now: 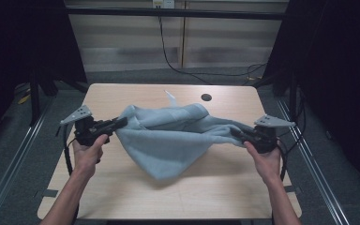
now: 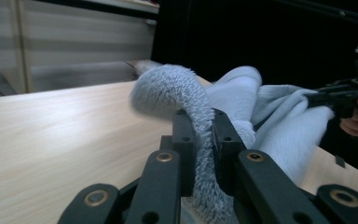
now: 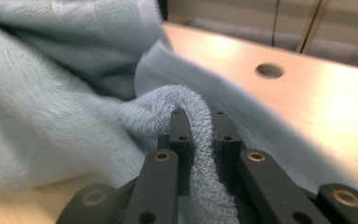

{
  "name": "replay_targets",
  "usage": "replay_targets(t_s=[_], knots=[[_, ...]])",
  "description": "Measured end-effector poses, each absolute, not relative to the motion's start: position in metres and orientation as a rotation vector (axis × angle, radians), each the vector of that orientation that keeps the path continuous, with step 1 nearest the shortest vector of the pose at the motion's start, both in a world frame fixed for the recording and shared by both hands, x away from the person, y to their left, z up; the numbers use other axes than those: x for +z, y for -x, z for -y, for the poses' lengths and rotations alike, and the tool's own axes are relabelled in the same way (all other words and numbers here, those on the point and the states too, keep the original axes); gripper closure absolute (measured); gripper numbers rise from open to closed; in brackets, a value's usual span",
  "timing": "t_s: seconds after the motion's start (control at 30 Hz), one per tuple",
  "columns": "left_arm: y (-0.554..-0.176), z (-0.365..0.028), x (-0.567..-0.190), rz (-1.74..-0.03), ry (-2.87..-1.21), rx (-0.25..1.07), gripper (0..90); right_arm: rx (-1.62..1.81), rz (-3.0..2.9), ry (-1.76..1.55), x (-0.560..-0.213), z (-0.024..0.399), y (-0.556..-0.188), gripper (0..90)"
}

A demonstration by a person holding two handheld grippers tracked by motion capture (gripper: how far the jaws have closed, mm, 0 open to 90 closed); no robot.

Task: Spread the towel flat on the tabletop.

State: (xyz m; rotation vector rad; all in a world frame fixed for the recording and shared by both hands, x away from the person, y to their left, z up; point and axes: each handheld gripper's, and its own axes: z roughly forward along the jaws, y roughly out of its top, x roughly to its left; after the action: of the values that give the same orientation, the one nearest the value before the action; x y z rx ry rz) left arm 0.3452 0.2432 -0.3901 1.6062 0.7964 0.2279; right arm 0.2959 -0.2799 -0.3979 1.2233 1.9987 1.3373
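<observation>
A light blue-grey towel [image 1: 168, 136] hangs stretched between my two grippers above the wooden table [image 1: 122, 192], its lower corner drooping toward the tabletop. My left gripper [image 1: 120, 122] is shut on the towel's left edge; in the left gripper view a rolled fold of the towel [image 2: 186, 93] is pinched between the jaws of that gripper [image 2: 200, 126]. My right gripper [image 1: 235, 132] is shut on the towel's right edge, and the right gripper view has a terry fold [image 3: 186, 100] clamped at the gripper [image 3: 199, 122]. The right gripper [image 2: 321, 98] is also visible in the left gripper view.
A round cable hole [image 1: 206, 97] is in the table near its far edge, also visible as a hole [image 3: 269, 70] in the right gripper view. Black cables [image 1: 187, 70] trail on the floor behind the table. Metal rails [image 1: 9, 164] run along both sides.
</observation>
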Motion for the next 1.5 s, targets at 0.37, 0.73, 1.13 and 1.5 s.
replay_targets(t_s=[0.37,0.73,1.13,1.5], knots=[[-0.294,-0.242,-0.438,-0.743,-1.819,0.118,79.3,1.239,-2.114,-1.261,-0.433,0.278,-0.258,81.7],[-0.289,-0.26,-0.416,-0.74,-1.741,0.159,60.0,1.288,-2.157,-1.248,-0.439,0.287,-0.232,60.6],[-0.338,-0.205,-0.466,-0.802,-1.929,0.047,55.9,1.256,-2.278,-1.249,-0.47,0.246,-0.302,59.5],[-0.32,-0.197,-0.501,-0.827,-2.102,0.077,57.0,1.059,-2.367,-1.272,-0.502,0.23,-0.321,57.3]])
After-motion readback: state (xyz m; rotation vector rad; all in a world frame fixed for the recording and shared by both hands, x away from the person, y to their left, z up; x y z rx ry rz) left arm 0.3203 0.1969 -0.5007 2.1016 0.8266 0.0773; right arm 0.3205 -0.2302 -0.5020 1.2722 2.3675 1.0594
